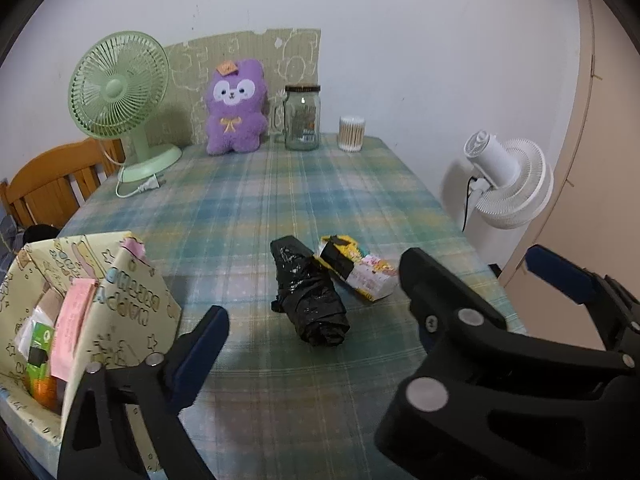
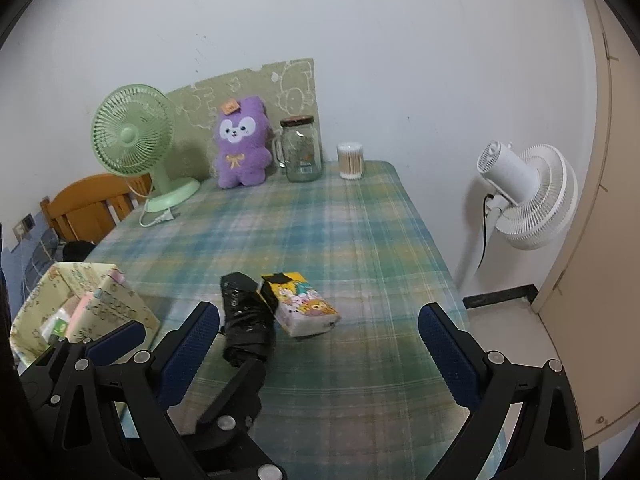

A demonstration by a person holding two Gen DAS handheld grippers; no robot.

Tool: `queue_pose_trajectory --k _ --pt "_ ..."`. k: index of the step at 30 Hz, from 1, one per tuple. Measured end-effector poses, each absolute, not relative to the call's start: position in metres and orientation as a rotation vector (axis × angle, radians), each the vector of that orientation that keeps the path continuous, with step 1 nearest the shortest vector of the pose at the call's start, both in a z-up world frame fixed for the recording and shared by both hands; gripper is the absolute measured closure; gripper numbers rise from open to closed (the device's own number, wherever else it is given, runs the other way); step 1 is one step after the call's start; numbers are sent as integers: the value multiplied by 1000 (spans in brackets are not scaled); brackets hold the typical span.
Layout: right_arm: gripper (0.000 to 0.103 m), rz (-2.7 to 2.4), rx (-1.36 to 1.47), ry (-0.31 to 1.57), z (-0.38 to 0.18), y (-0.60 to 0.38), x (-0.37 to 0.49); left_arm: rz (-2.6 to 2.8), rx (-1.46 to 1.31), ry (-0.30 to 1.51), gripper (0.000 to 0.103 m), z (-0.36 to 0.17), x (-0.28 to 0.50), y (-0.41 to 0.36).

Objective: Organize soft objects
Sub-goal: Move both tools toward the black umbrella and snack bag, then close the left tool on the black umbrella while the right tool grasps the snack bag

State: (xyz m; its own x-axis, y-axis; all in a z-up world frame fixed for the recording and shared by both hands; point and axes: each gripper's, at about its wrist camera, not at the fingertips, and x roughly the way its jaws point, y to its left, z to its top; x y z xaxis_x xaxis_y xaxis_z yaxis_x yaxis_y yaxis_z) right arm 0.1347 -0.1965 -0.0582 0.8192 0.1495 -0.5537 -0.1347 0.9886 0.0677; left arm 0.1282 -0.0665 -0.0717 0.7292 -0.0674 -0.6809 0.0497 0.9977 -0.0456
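A black roll of plastic bags (image 1: 308, 296) (image 2: 248, 320) lies on the plaid tablecloth (image 1: 256, 208), touching a cartoon-print tissue pack (image 1: 360, 272) (image 2: 304, 308) on its right. My left gripper (image 1: 320, 316) hangs open just short of the roll's near end, nothing between its fingers. Its right finger (image 2: 240, 384) reaches toward the roll. In the left wrist view that finger is mostly hidden behind the right gripper. My right gripper (image 2: 320, 314) is open and holds nothing, low over the cloth in front of the tissue pack. A purple plush (image 1: 236, 108) sits upright at the back.
A patterned open box (image 1: 132, 292) (image 2: 120, 308) with packets inside stands at the near left. A green desk fan (image 1: 120, 88), its loose plug (image 1: 148, 188), a glass jar (image 1: 302, 118) and a cotton-swab tub (image 1: 352, 133) line the back. A white floor fan (image 1: 504, 180) stands off the right edge. A wooden chair (image 1: 52, 180) is on the left.
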Motion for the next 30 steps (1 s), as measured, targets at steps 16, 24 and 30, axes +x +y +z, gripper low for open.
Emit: queue_pose_trajectory --k 16,24,30 --pt "2 146 6 647 -80 -198 173 -23 -35 836 34 -99 165 -64" --pt "2 144 -1 698 -92 -194 190 -19 -53 876 45 -112 180 -59" --pt "2 175 -1 727 -99 -188 198 -22 -75 925 65 -121 185 -53"
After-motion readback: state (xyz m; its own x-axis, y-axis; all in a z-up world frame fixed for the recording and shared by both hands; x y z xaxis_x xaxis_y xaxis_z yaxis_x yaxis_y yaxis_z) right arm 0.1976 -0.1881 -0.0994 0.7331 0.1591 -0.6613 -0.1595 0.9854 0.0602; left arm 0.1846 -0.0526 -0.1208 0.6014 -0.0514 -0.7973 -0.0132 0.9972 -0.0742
